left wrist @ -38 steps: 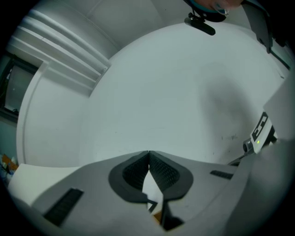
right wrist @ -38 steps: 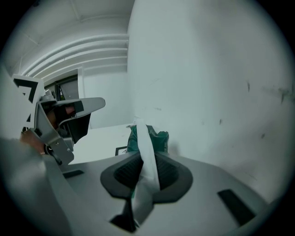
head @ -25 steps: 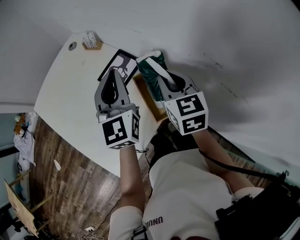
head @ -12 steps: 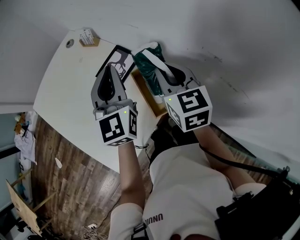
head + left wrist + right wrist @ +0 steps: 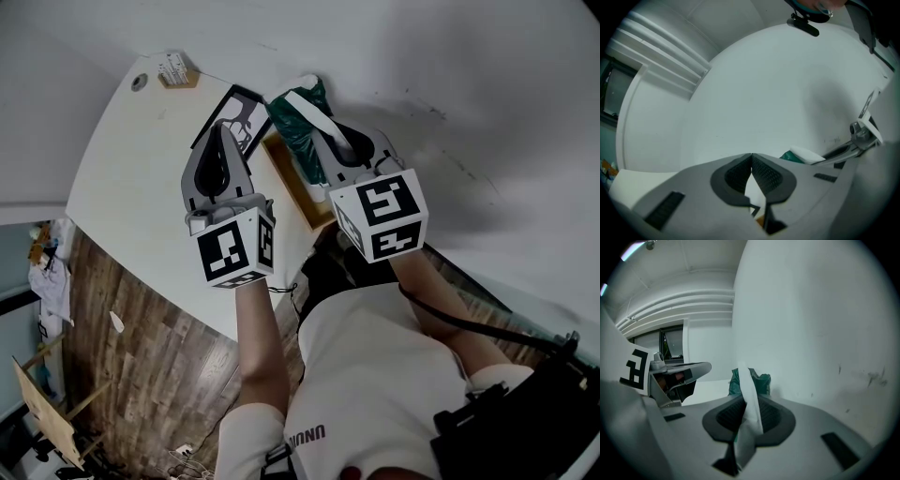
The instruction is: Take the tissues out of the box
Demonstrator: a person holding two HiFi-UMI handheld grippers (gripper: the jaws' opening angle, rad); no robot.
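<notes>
Left gripper [image 5: 751,161] and right gripper [image 5: 747,416] are rendered in light grey, with black cross-hatched pads [image 5: 733,176]; each bears a cube patterned in black-and-white squares; the tissue [image 5: 749,399] is shown in plain white; the tissue pack [image 5: 302,136] is coloured dark green, with what appears to be a glossy, crinkled surface; the table [image 5: 131,187] is white and unpatterned; the wooden tray [image 5: 291,192] is edged in tan; the picture frame [image 5: 236,117] is black, enclosing a black-and-white figure; the floor [image 5: 141,347] is marked by brown wood grain in planks; the shirt [image 5: 375,375] is white, lettered in dark print.
</notes>
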